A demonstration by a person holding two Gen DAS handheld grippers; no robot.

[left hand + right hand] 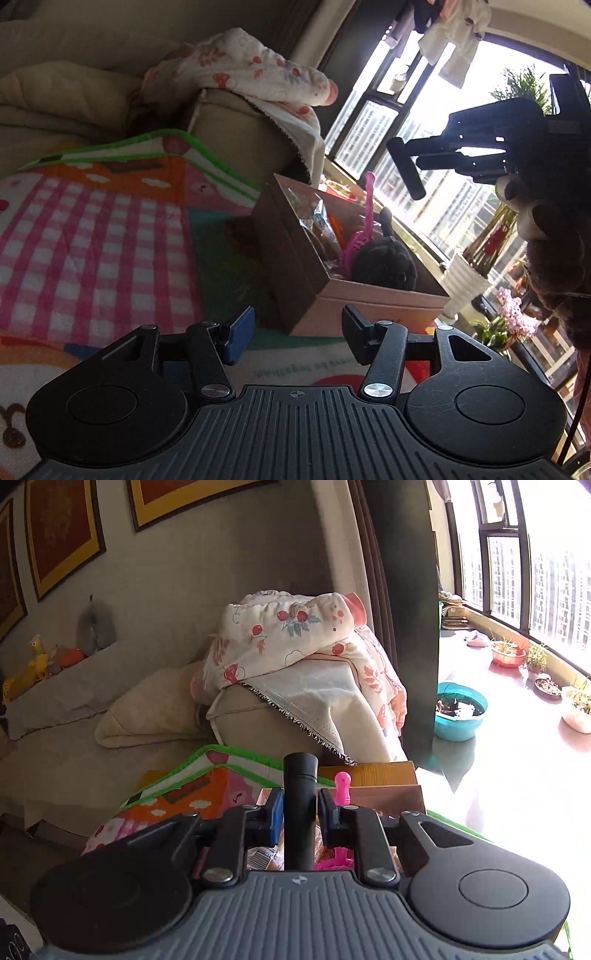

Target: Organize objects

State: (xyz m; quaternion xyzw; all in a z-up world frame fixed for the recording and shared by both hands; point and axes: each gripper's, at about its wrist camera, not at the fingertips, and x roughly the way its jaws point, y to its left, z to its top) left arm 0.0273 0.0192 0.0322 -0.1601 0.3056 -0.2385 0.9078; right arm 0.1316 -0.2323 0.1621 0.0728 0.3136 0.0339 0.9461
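A cardboard box [325,295] stands on the colourful play mat [92,236], holding a black plush toy [384,262], a pink plastic toy [364,225] and plastic-wrapped items. My left gripper [295,338] is open and empty, low over the mat just in front of the box. My right gripper [299,814] is shut on a black cylinder [300,812], held upright above the box [384,779]; the pink toy [342,782] shows behind it. The right gripper [436,155] with the cylinder [406,171] also shows at upper right in the left wrist view.
A beige sofa arm [266,720] draped with a floral blanket [295,635] stands behind the box. A brown plush [546,236] hangs at the right edge. Potted plants [506,651] and a teal basin [460,710] line the window side.
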